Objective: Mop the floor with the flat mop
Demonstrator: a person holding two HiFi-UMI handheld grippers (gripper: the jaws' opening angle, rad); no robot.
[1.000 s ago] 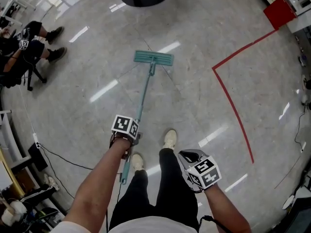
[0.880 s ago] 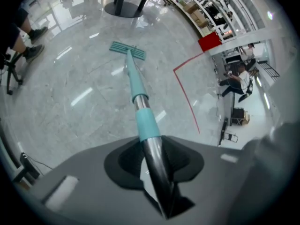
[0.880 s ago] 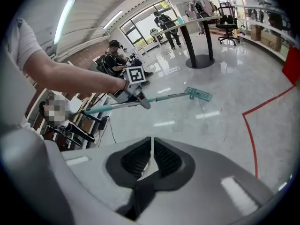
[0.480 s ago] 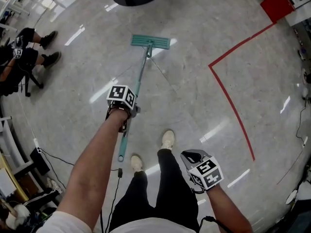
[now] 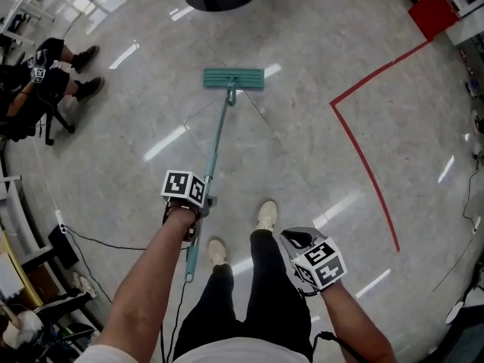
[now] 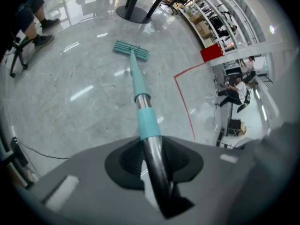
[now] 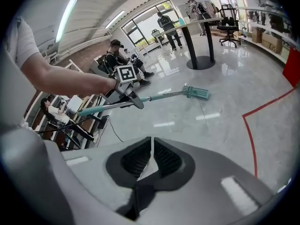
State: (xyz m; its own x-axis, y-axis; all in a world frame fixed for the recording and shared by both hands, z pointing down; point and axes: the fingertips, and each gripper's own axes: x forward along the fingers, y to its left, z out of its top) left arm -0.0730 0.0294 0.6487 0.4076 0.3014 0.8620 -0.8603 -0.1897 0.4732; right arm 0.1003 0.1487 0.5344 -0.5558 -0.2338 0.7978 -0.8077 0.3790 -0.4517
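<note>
the left gripper [image 6: 153, 159] clamps the handle [image 6: 140, 97]. its jaws have just been closing tighter, and the dark tube sits squeezed between the ribbed pads. ahead of the fingers the handle slopes down to the mop head [image 5: 234, 79], which lies flat on the floor [image 5: 136, 119], well beyond the fingertips. behind the fingers the teal butt end pokes back toward the person's shoes.

this looks like the middle of a one-handed mopping stroke. the next move probably calls for a push or pull along the line of the handle. the pads need to stay firm so the round tube does not twist, and the head should be kept flat on the floor.

the handle is thin: dark metal at the pads, then a teal sleeve, then a paler shaft. the head is a slim teal bar set crosswise on a small central joint. the floor is glossy grey stone, and i cannot tell wet from dry.

the right gripper [image 7: 151, 159] hangs to the right of the left fingers, well apart from the handle. its pads are almost together with nothing between them. a red line [image 5: 363, 165] runs further right.
</note>
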